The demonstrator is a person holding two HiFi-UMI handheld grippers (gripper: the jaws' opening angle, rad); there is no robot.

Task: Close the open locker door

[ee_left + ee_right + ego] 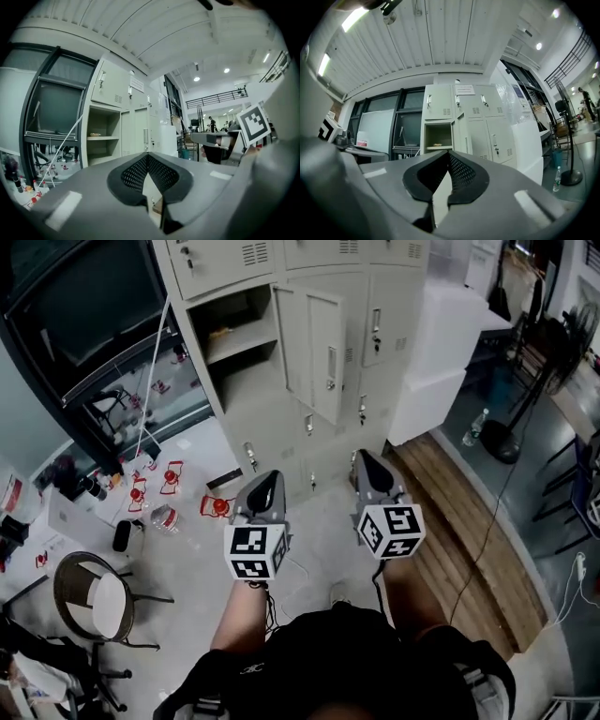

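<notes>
A bank of beige lockers (281,268) stands ahead of me. One compartment (234,334) is open, with a shelf inside it, and its door (319,352) swings out toward me on the compartment's right side. Both grippers hang well short of the lockers, above the floor. My left gripper (267,486) has its jaws together with nothing between them, and so does my right gripper (367,465). The left gripper view has the open compartment (101,136) beyond the shut tips (148,154). The right gripper view has the compartment (437,136) and door (459,133) past its tips (449,153).
Red and white items (169,479) litter the floor at left, near a round chair (94,601). A white block (431,362) stands right of the lockers. A wooden platform (469,540), a fan stand (497,442) and a bottle (473,427) lie to the right.
</notes>
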